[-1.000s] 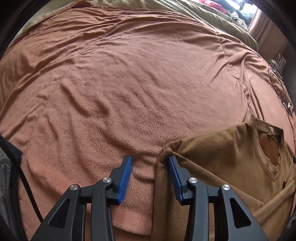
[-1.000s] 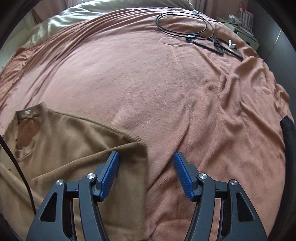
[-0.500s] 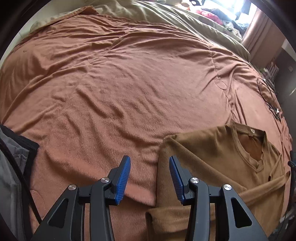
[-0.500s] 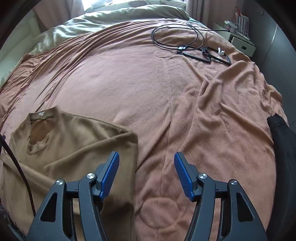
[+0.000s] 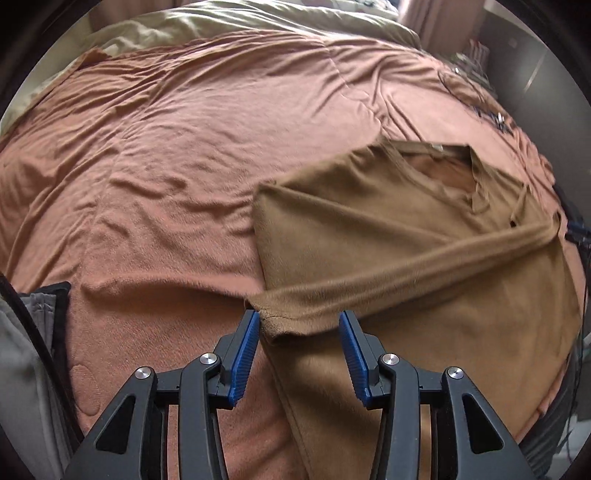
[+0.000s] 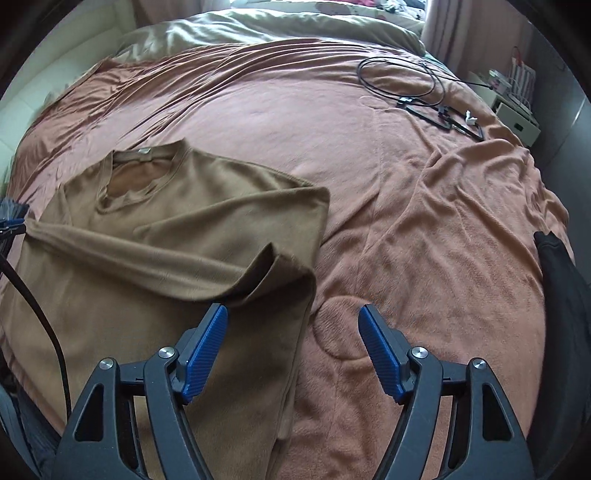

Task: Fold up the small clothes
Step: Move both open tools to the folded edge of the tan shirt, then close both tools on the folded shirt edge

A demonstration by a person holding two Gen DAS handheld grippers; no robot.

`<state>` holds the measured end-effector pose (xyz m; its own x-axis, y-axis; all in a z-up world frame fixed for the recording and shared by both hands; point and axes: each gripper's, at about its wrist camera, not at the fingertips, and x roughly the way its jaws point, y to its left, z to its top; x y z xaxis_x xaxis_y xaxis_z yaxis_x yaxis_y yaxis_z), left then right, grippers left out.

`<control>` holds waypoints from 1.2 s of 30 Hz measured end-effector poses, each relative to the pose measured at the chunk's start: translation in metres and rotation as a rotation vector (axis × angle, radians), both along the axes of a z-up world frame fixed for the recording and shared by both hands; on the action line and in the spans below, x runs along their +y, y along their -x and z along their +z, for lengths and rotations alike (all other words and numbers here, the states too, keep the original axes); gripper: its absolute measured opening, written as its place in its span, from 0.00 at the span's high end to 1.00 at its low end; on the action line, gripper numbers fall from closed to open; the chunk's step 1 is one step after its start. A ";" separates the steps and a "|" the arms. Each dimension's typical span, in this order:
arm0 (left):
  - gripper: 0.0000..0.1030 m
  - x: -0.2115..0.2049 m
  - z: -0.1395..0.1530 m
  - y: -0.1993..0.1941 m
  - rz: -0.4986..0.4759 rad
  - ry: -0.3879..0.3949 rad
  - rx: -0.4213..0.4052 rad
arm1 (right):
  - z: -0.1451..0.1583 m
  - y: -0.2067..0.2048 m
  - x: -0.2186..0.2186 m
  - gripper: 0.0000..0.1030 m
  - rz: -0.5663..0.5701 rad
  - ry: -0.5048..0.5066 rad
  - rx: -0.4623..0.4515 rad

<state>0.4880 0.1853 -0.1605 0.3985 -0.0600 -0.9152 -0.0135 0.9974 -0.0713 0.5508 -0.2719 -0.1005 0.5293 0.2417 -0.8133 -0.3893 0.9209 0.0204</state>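
A brown shirt (image 5: 406,229) (image 6: 110,314) lies flat on the rust blanket (image 5: 184,166) (image 6: 406,221), collar (image 6: 144,153) away from me and sides folded in. A sleeve crosses its front. In the left wrist view the sleeve's cuff (image 5: 280,326) sits at the fingertips of my left gripper (image 5: 299,317), between jaws that stand apart; no pad visibly presses on it. In the right wrist view a puffed cuff (image 6: 284,269) rests just beyond the left finger (image 6: 207,343) of my right gripper (image 6: 293,314). Its jaws are opening, with nothing between them.
A coiled black cable (image 6: 399,74) and black frame parts (image 6: 439,114) lie far right on the blanket. A dark garment (image 6: 561,288) hangs at the right edge. Grey and black cloth (image 5: 37,332) sits at the left. A beige duvet (image 6: 258,29) covers the far end.
Both grippers have drawn back and up from the shirt's shoulders toward its near part. The crossing sleeve and its cuffs have come into view. The right jaws stand wider.
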 end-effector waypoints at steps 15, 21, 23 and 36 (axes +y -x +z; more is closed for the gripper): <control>0.53 0.011 -0.033 -0.008 0.003 -0.091 0.049 | -0.028 -0.030 0.025 0.38 0.018 0.114 -0.051; 0.65 0.017 -0.032 -0.030 0.040 -0.039 -0.006 | -0.032 -0.049 0.012 0.66 0.000 -0.063 -0.051; 0.69 0.020 -0.031 -0.037 0.055 -0.028 -0.022 | -0.035 -0.054 0.003 0.74 -0.030 -0.112 -0.046; 0.70 0.034 -0.027 -0.038 0.101 0.103 -0.043 | -0.043 -0.061 -0.026 0.77 -0.013 -0.240 0.032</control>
<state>0.5261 0.2196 -0.1875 0.4456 -0.1102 -0.8884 -0.1079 0.9785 -0.1755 0.6117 -0.2983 -0.1436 0.5080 0.4237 -0.7499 -0.3732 0.8929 0.2517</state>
